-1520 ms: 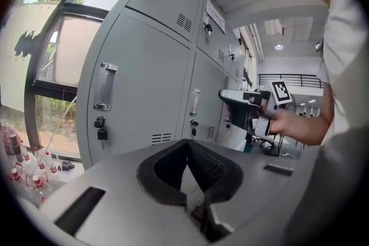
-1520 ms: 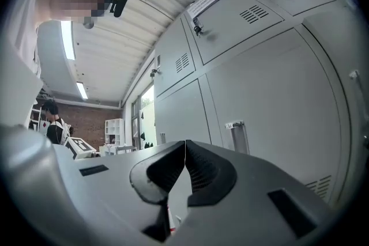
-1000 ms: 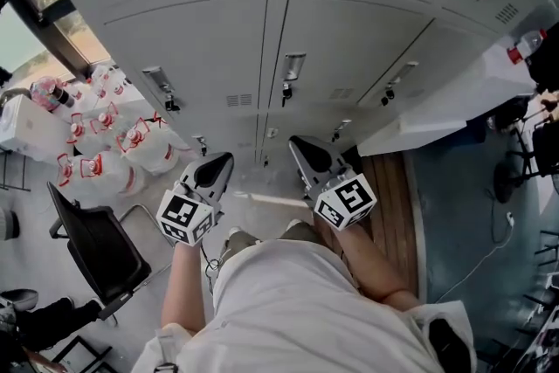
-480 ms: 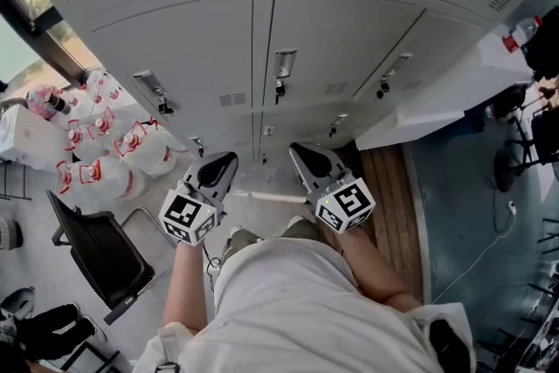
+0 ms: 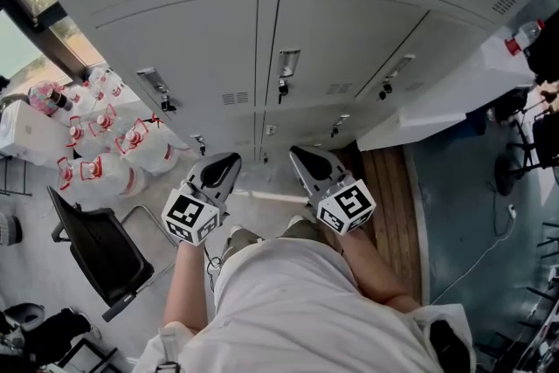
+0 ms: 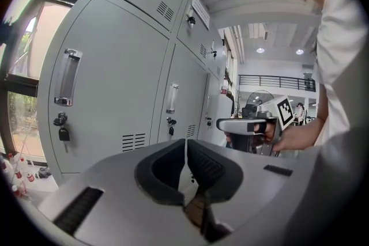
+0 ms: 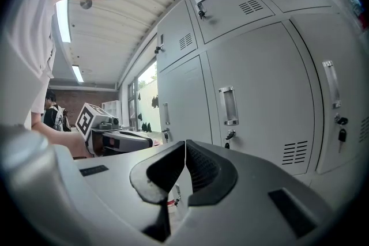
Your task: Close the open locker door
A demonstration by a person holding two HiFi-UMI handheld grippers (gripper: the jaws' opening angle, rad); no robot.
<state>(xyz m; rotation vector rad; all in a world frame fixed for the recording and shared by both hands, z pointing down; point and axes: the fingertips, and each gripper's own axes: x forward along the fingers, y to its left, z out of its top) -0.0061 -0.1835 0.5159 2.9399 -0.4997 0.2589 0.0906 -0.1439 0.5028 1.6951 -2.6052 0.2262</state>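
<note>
Grey lockers (image 5: 201, 57) fill the wall ahead, with handles and keys in the locks. A pale panel (image 5: 454, 96) juts out from the row at the right and looks like the open locker door; in the left gripper view it may be the pale slab (image 6: 222, 118) past the third door. My left gripper (image 5: 223, 163) and right gripper (image 5: 304, 155) hang side by side at waist height, pointing at the lower lockers and short of them. Both are shut with nothing between the pads (image 6: 199, 167) (image 7: 202, 170). Each gripper view shows the other gripper (image 6: 248, 124) (image 7: 115, 135) beside it.
Packs of water bottles (image 5: 105, 144) lie on the floor at the left under a window. A black chair (image 5: 100, 253) stands behind my left arm. Wooden flooring (image 5: 393, 196) runs along the right, with a dark chair base (image 5: 511, 175) and a cable beyond.
The head view has shifted slightly. Both grippers stay where they were, still shut.
</note>
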